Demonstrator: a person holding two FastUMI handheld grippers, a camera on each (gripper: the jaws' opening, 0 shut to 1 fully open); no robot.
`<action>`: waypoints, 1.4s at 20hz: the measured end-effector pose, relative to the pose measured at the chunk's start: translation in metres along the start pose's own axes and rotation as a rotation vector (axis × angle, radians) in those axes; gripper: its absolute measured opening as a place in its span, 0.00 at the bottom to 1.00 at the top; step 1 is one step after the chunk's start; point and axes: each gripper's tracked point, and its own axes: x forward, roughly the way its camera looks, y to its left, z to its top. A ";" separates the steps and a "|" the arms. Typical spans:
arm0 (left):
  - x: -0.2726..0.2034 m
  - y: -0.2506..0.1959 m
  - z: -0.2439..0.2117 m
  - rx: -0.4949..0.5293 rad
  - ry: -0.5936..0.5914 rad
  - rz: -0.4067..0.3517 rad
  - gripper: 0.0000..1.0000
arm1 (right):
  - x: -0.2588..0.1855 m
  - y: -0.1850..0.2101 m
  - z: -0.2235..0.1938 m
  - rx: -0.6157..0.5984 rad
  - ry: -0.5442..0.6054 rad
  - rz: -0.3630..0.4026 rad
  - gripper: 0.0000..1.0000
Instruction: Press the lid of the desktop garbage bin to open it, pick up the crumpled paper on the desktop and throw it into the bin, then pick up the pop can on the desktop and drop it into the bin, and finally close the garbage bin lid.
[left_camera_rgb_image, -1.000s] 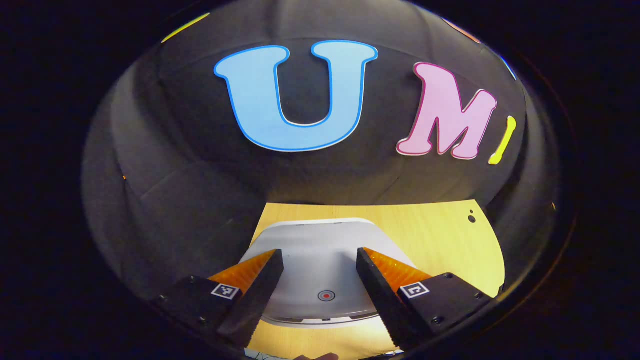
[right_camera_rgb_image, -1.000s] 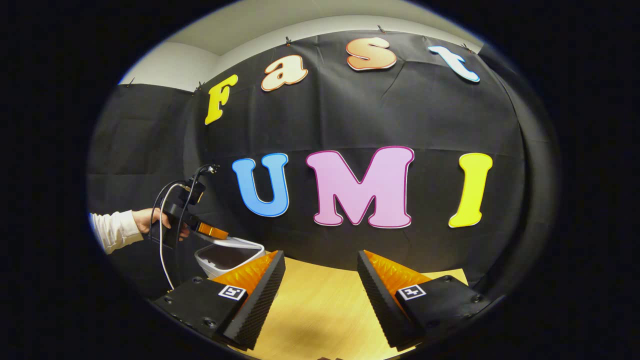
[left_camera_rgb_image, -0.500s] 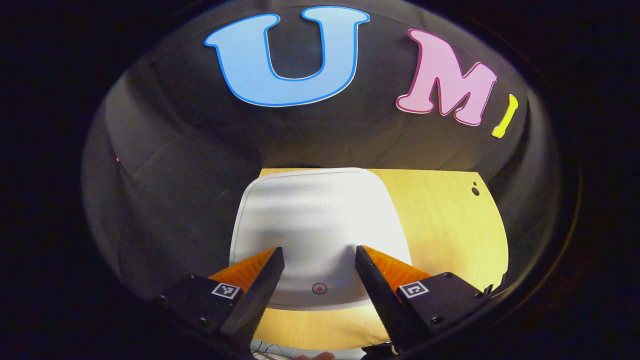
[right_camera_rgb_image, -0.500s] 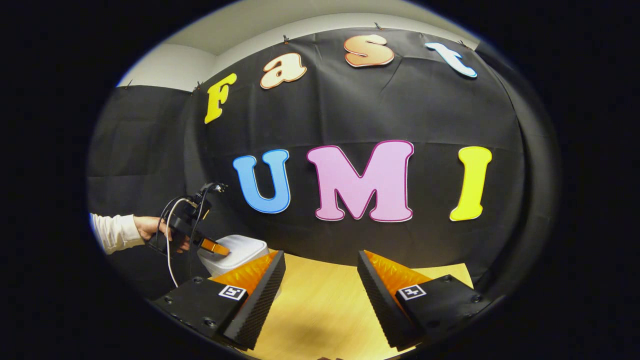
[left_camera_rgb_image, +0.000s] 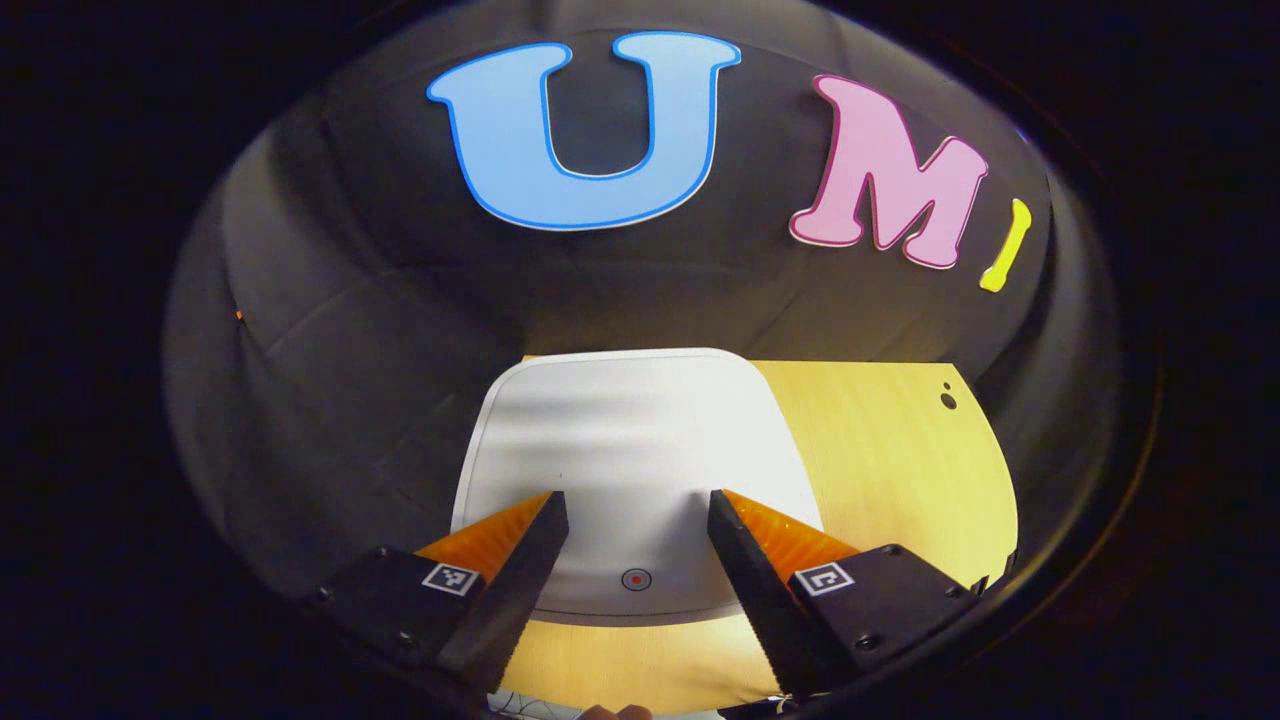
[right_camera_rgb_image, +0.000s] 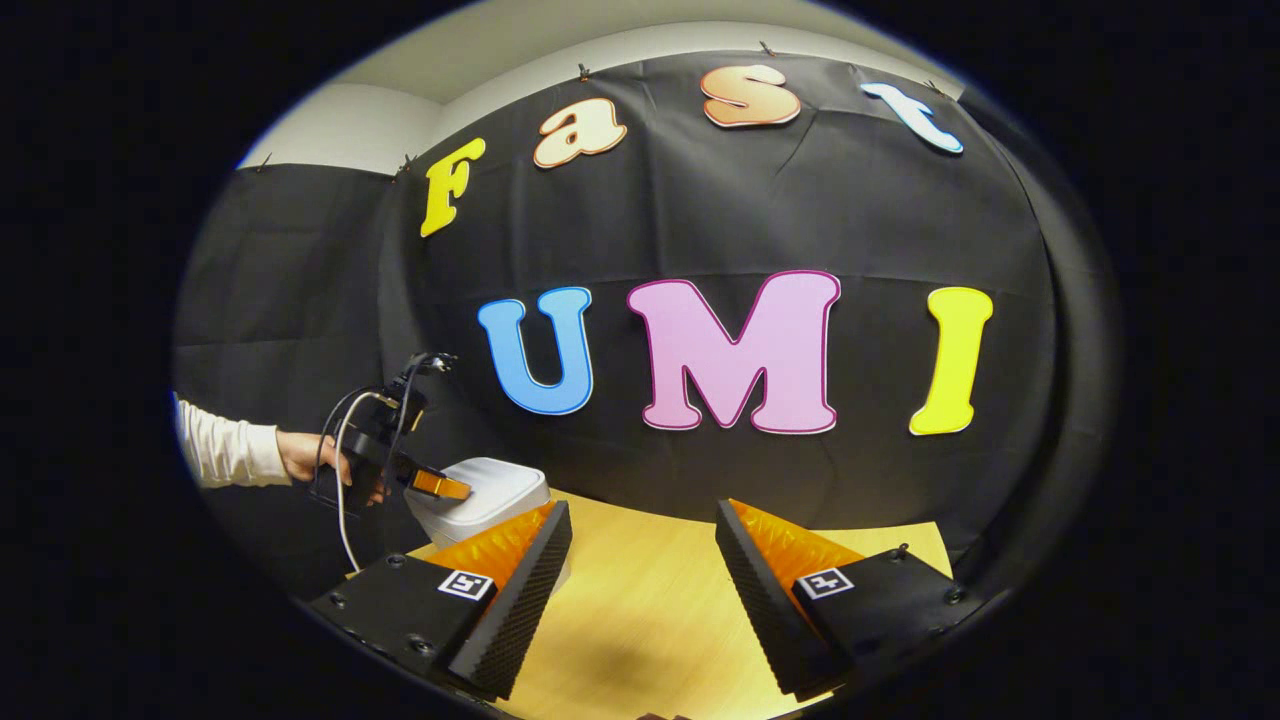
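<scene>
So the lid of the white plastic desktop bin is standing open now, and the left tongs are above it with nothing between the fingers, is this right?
Not quite: the lid of the white plastic desktop bin lies closed, as the left gripper view shows. The left tongs are above it, with nothing between the fingers.

Recording booth: black cloth wall (right_camera_rgb_image: 800, 200) behind a wooden desktop (right_camera_rgb_image: 650, 600).

the bin lid (left_camera_rgb_image: 630, 440) is plain white, with a small red dot in a dark ring near its front edge. the worktop (left_camera_rgb_image: 890, 470) is light yellow wood with a fine grain (pale streaks run along it). the sleeve (right_camera_rgb_image: 228, 452) is white. the cable (right_camera_rgb_image: 343, 500) is white too.
</scene>
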 end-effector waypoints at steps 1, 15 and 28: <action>0.001 0.000 0.002 0.000 -0.037 0.001 0.98 | -0.001 0.000 0.000 -0.001 0.003 -0.001 0.94; -0.190 -0.069 0.032 0.047 -0.547 -0.075 0.95 | -0.052 0.022 0.018 -0.039 -0.073 -0.160 0.96; -0.317 -0.112 -0.025 0.003 -0.718 -0.014 0.95 | -0.112 0.062 0.038 -0.117 -0.216 -0.283 0.96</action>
